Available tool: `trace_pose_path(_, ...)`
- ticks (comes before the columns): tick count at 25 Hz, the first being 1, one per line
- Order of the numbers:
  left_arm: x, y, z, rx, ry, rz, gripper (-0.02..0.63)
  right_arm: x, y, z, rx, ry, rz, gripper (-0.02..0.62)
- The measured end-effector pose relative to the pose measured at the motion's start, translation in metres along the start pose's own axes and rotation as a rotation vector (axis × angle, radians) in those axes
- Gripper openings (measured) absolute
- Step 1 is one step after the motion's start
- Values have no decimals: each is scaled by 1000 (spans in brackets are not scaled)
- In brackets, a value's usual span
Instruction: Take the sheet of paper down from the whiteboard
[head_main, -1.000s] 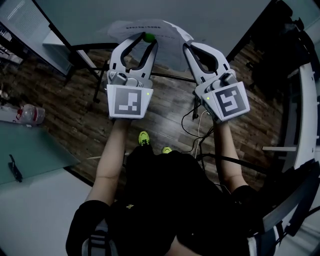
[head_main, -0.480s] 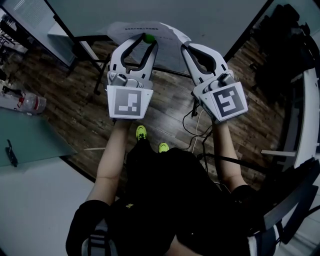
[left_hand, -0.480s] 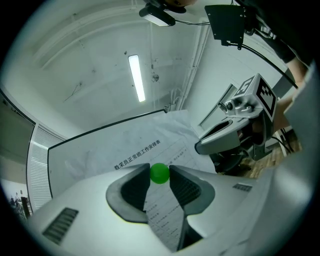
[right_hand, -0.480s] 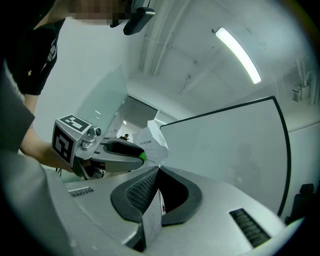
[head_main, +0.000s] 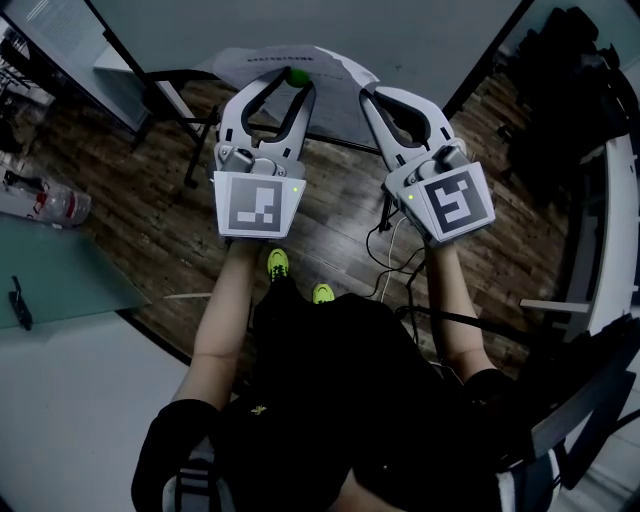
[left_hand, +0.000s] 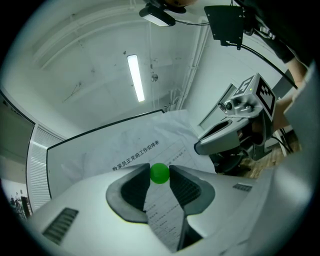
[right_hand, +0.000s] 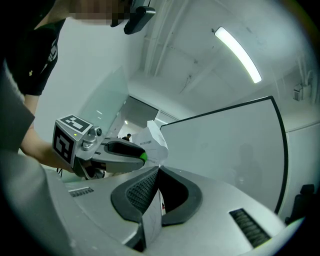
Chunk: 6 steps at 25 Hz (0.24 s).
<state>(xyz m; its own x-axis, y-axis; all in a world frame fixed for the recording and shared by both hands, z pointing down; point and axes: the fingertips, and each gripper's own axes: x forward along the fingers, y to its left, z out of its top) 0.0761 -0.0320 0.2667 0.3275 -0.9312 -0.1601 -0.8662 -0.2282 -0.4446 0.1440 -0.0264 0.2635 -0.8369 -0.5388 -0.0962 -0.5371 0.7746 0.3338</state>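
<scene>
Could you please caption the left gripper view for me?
Left claw pinching a green ball over the printed sheet, right claw alongside.

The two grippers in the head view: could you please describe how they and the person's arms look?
Both the left gripper and the right gripper are pale grey plastic, with curved, loop-shaped fingers lined with dark ribbed pads. Each carries a cube of black-and-white square markers, with a small green light at its corner. The person wears black short sleeves.

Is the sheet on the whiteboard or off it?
Off: the sheet curls clear of the whiteboard, its edge pinched in the right gripper.
</scene>
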Motion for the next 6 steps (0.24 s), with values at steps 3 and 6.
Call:
trace_pose_path(3,1,-5,2,2,1,0,130,-5,-1,-1,5,-1,3,28)
trace_pose_path(6,2,-5,3,8,5,-1,130,-5,-2,-1,8,2,6,28)
